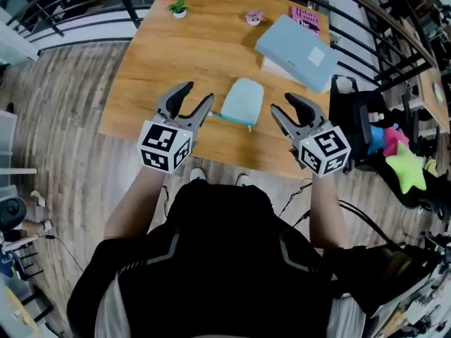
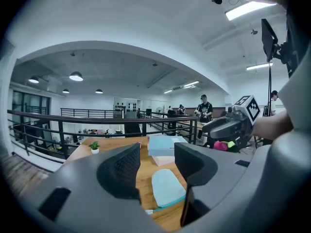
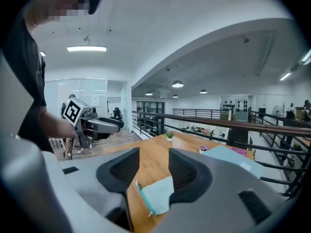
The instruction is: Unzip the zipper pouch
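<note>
We find the left gripper (image 1: 198, 94) with its jaws spread wide. Nothing sits between its pads. In the left gripper view the gap frames only the table (image 1: 158, 62) and the zipper pouch (image 1: 242, 101), which lies ahead of the jaws, clear of both pads.

We find the right gripper (image 1: 282, 104) with its jaws likewise wide apart and holding nothing. In the right gripper view the pouch again shows through the gap, with no pad pressing on it.

The pouch is pale teal and lies flat on the wooden table near its near edge, between the two grippers (the left gripper to its left, the right gripper to its right). Its darker teal zipper (image 1: 229, 118) runs along the near side of the pouch.

Farther off to the right lies a light blue folder (image 1: 296, 51). A small potted plant (image 1: 179, 8) stands at the table's far edge.
</note>
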Motion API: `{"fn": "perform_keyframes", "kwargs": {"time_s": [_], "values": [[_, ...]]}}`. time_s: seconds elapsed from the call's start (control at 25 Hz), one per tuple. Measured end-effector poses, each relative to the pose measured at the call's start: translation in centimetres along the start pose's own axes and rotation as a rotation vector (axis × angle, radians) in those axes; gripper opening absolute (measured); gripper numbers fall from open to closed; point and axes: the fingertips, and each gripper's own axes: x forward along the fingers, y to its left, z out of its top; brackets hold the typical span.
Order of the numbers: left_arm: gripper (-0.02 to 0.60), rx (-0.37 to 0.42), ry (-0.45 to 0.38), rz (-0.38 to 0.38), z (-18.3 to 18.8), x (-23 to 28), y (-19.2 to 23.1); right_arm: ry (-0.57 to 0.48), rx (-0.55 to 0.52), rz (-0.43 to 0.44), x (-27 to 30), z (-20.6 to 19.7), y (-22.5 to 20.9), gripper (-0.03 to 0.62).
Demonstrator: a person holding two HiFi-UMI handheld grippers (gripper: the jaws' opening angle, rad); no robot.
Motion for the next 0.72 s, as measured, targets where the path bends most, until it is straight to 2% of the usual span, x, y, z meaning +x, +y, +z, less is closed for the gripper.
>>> {"fn": "perform_keyframes", "kwargs": {"time_s": [0.2,0.36,0.52,0.72], "values": [[0.236,-0.067,0.049,0.075,-3.5,0.5,-1.9,0.088,-0.057,0.113,1.2,-4.5,-1.4,0.193],[0.236,-0.099,0.098,0.141,-6.4,0.9,-2.9,0.14,-0.058,0.199,3.0,-8.3,-2.4,0.185],[0.236,-0.17,0.142,0.21,-9.3,0.8,-4.0,0.191,-0.085,0.279,4.5,-12.0,-2.7,0.16],[0.234,-0.22,0.16,0.343,-11.5,-0.3,-4.1,0.274,-0.048,0.391,6.9,-16.3,-2.0,0.157]]}}
